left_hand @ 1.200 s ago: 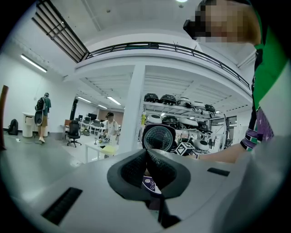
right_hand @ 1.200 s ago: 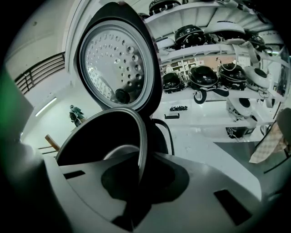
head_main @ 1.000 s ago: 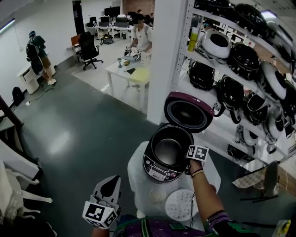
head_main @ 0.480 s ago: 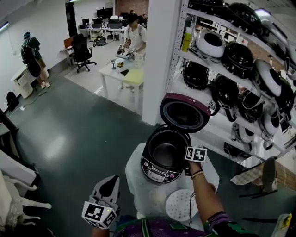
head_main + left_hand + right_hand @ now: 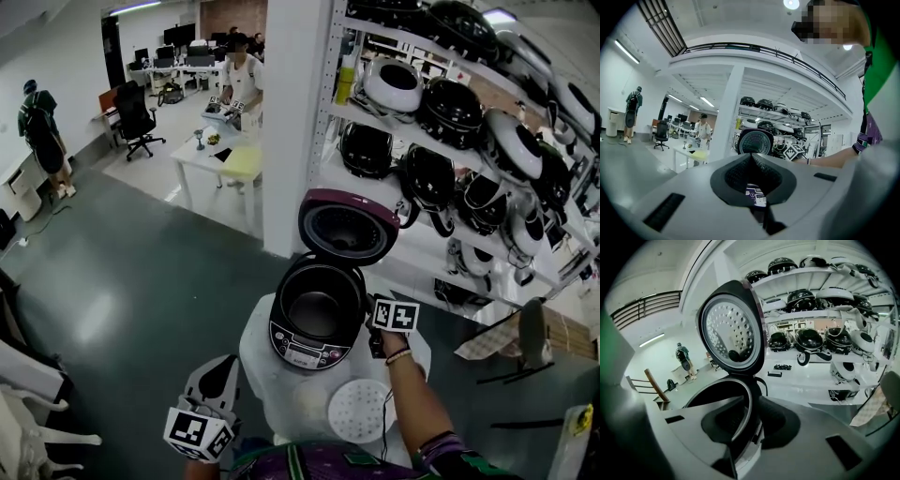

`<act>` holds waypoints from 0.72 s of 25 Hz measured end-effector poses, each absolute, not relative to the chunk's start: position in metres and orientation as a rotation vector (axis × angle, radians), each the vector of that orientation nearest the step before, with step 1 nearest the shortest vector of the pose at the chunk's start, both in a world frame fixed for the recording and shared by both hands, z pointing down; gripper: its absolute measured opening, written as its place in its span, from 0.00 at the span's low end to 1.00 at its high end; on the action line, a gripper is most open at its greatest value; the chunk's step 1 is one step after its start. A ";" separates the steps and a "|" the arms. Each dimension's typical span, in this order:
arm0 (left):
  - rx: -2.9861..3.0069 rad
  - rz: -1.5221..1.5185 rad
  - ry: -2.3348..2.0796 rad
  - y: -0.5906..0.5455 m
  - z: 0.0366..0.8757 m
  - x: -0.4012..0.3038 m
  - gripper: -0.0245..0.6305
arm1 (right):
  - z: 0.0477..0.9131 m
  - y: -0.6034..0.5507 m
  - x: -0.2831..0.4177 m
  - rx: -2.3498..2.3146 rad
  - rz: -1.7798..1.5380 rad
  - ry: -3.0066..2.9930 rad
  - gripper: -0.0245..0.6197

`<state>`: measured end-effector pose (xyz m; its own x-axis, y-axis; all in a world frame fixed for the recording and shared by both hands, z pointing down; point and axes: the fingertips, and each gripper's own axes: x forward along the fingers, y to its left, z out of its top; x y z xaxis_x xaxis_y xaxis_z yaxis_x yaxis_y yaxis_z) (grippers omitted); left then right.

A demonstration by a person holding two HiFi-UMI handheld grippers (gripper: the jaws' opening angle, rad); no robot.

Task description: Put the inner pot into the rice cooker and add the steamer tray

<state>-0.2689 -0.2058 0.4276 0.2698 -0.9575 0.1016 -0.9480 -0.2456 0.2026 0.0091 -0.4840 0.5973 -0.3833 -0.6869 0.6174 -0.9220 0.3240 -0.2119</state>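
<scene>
At the left, the left tongs hang low and idle off the edge of the tabletop, pressed together with nothing between them. Further right the rice cooker stands on that tabletop with its control panel toward the person and its lid tipped up at the far side. The inner pot already sits inside it, upright, mouth up, so its axis runs straight up and down. The step in hand appears to be letting go of the pot. The steamer tray lies flat on the tabletop just in front of the cooker and slightly right, well within reach; it is round, with no long axis, and its perforated face is up. At the cooker's right edge, the right tongs point down astride the pot's rim. They have just been opening, and the rim runs between them with no visible squeeze. They should probably rise straight off the rim without dragging it, so the pot stays seated. The tray would then best be pinched by its edge, kept level and lowered centred onto the pot.
</scene>
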 end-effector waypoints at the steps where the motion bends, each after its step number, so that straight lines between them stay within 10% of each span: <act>1: 2.324 -0.064 -1.759 -0.206 0.429 -0.267 0.07 | 0.594 -0.480 0.011 1.432 0.767 -2.184 0.20; 18: 2.528 -0.049 -1.447 -0.203 0.454 -0.230 0.07 | 0.475 -0.352 0.058 1.713 0.581 -2.444 0.18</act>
